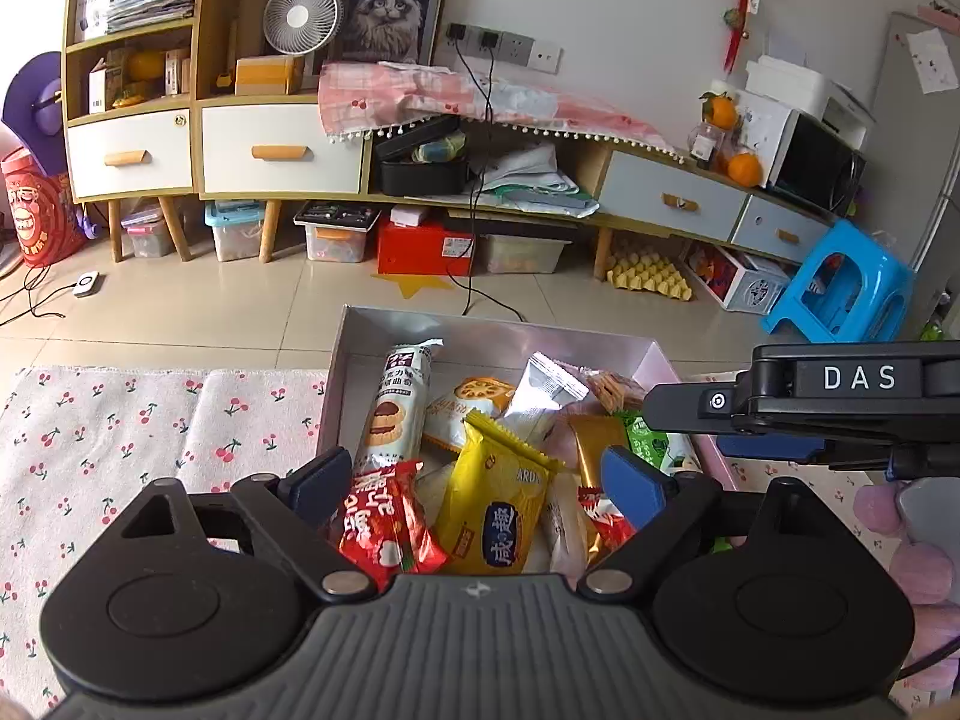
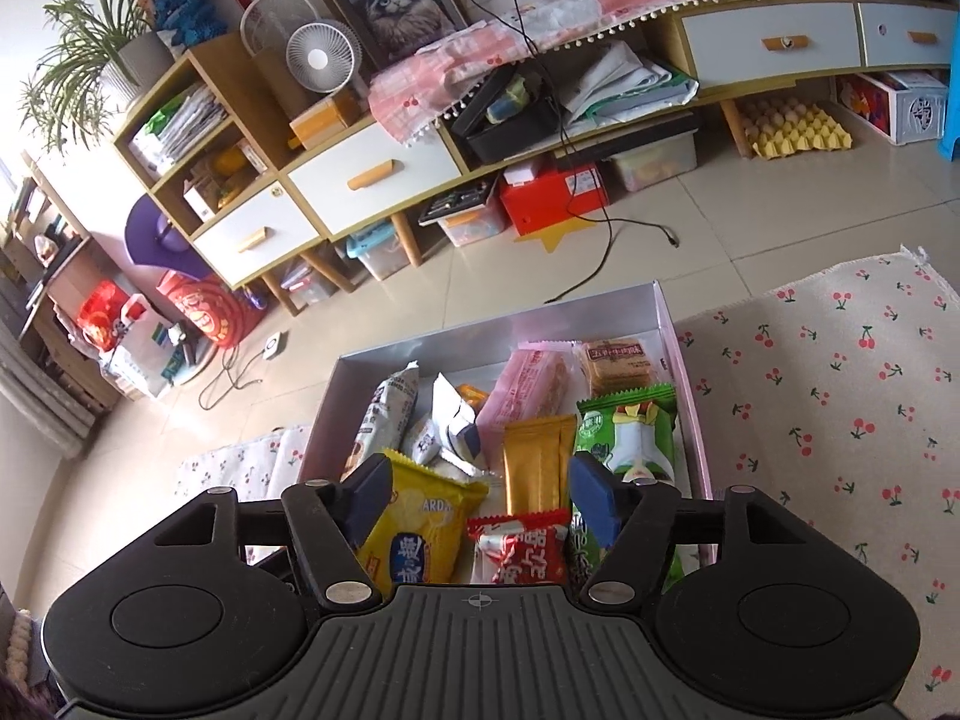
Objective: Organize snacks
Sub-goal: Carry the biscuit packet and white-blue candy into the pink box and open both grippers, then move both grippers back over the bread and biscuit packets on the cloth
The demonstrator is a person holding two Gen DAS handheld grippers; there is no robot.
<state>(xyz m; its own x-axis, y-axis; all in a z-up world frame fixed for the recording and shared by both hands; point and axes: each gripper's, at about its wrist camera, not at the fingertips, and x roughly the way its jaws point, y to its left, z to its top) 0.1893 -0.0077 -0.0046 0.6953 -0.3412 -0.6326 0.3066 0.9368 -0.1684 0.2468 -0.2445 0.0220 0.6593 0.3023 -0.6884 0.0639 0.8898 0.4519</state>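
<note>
Inside one open box (image 2: pixel 672 324): one yellow snack pack (image 2: pixel 420 531), one gold (image 2: pixel 537 462), one green (image 2: pixel 630 426). Left gripper (image 1: pixel 477 480) and right gripper (image 2: pixel 480 501): fingers apart, empty.

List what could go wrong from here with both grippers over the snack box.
1. The left gripper and right gripper hang open close together over the same box; the right one already crosses the left wrist view, so they may collide.
2. The snacks lie heaped and overlapping: closing on the yellow packet could also catch the red packet.
3. The box looks light; a push may slide it on the cherry-print cloth.
</note>
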